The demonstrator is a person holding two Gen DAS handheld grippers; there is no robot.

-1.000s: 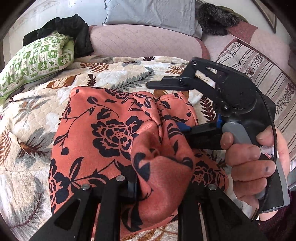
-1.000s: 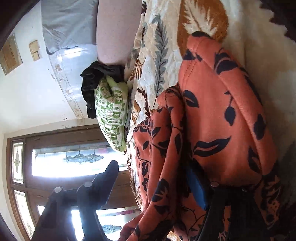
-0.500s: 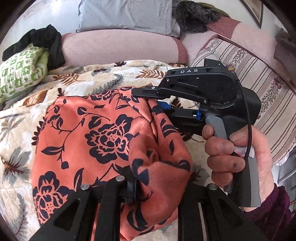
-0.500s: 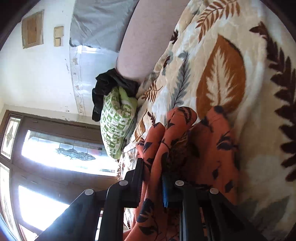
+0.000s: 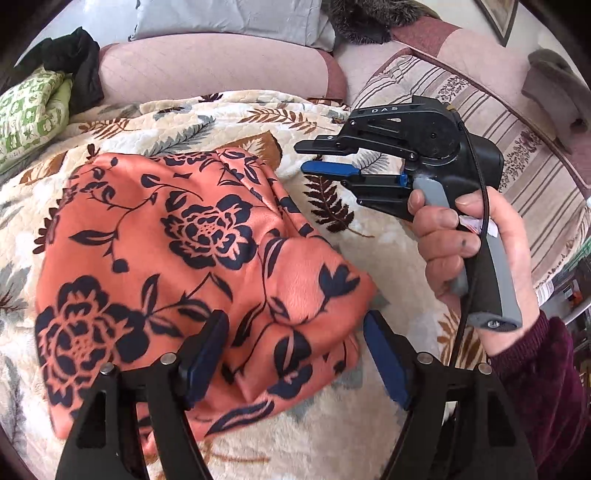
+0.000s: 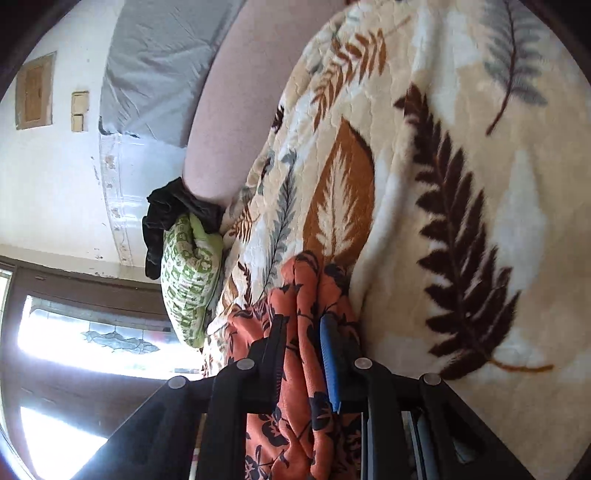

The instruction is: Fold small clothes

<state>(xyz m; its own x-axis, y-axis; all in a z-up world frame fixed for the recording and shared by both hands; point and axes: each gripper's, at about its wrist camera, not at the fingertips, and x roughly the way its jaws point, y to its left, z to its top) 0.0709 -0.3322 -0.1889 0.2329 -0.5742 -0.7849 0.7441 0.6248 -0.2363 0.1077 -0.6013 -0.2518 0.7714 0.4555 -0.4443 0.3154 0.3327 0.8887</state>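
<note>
Left gripper [image 5: 291, 354]: fingers [image 5: 201, 363] apart and opening, straddling the near corner of the garment [image 5: 177, 266]; pads not pressing it. Garment is orange with a dark floral print, bunched in folds, lying on the leaf-print blanket [image 5: 369, 258] on the bed.

Right gripper [image 5: 321, 157], seen from the left wrist: hand [image 5: 465, 254] on the grip, fingers close together and opening slightly, tips clear of the garment's far-right edge, nothing between them. In its own view the garment only shows behind the fingers [image 6: 330, 365].

Further back: green patterned pillow [image 5: 29, 110] at left with a black cloth [image 5: 77, 62] on it, pink bolster [image 5: 210, 70], grey pillow [image 5: 229, 18] behind.
</note>
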